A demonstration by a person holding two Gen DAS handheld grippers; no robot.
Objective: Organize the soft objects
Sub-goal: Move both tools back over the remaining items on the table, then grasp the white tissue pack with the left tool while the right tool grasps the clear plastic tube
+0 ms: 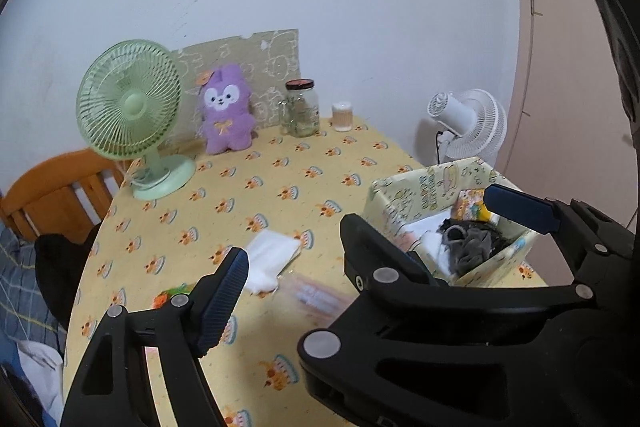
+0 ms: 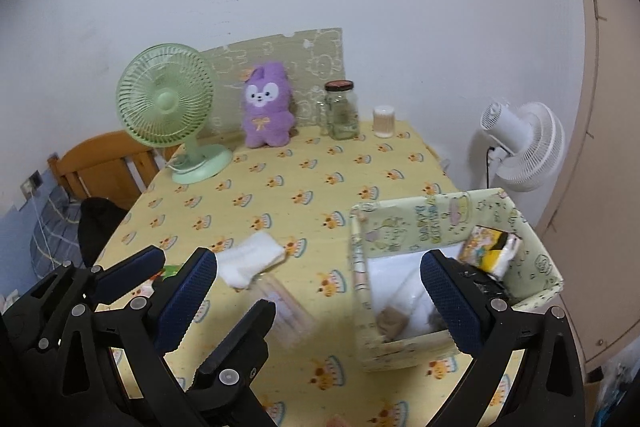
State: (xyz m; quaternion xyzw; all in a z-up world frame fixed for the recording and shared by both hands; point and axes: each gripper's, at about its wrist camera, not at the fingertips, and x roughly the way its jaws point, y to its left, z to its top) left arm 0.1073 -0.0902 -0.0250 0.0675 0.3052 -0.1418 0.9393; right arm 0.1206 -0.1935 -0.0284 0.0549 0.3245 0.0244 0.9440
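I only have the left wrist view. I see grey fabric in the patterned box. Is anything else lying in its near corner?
Observer: Yes. The right wrist view shows a small tan piece on white cloth in the box, at its near-left corner.
Operator: Is the right gripper holding anything?
Observer: No. The right gripper has its fingers wide apart and grips nothing.
Operator: Anything left of the orange chair?
Observer: A wall socket, low on the wall beyond the chair.
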